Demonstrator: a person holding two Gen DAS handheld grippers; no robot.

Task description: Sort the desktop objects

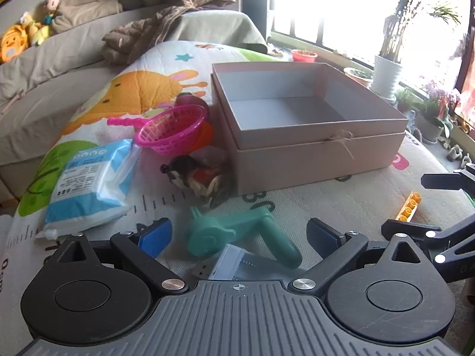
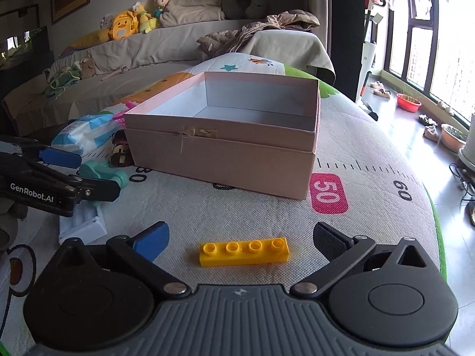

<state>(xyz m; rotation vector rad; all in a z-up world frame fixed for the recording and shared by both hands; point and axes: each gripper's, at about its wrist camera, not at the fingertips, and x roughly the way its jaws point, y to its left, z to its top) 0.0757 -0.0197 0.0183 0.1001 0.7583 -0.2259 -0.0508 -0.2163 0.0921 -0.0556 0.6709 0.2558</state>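
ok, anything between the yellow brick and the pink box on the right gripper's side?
Nothing. In the right wrist view only bare mat lies between the yellow brick and the pink box. The right gripper stands open around the brick, pads clear of it.

teal roller [image 1: 237,237] motion-blurred, USB stick [image 1: 199,271] half hidden by tongs

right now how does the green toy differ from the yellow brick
The green toy is teal, rounded and crank-shaped; the yellow brick is a flat straight bar with four studs. The toy lies partly over a clear case; the brick lies alone on the mat. Each sits between open jaws, ungripped.
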